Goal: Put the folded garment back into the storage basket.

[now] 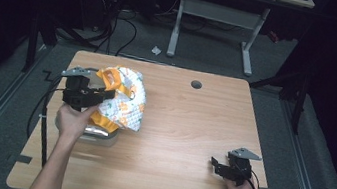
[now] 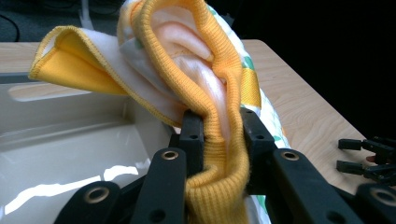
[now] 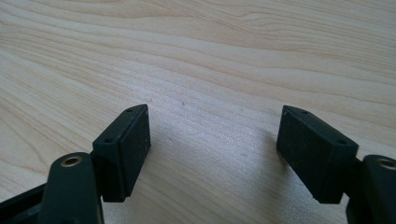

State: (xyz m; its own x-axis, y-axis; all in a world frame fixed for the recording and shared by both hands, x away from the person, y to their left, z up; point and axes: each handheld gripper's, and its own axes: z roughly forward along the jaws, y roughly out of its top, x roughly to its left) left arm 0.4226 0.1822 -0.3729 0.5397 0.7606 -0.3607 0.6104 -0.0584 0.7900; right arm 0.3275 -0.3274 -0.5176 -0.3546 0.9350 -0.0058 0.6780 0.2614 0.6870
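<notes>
High view puts my left gripper [image 1: 86, 93] at the table's [image 1: 187, 127] left side, lifted over a pale plastic bin [image 1: 99, 137] with a small printed garment [image 1: 127, 101] hanging from it. Left gripper view shows the jaws clenched on the garment's orange knit cuff [image 2: 219, 154], the ribbed band bunched between the pads, with the bin's white hollow [image 2: 70, 154] just below and to one side. The rest of the cloth, white with orange and green print, drapes off toward the table rather than over the bin.

I judge the step to be either lifting this garment out of the bin or dropping it in; I cannot tell which. Either way, the grip is on the cuff alone, so I would move slowly and keep the hand high enough that the trailing cloth clears the bin wall and does not drag it.

My right gripper [image 1: 226, 168] sits low near the table's right front corner, well apart from the garment. Right gripper view shows its jaws spread wide over bare wood, holding nothing. I could bring it across to support the hanging bulk.
</notes>
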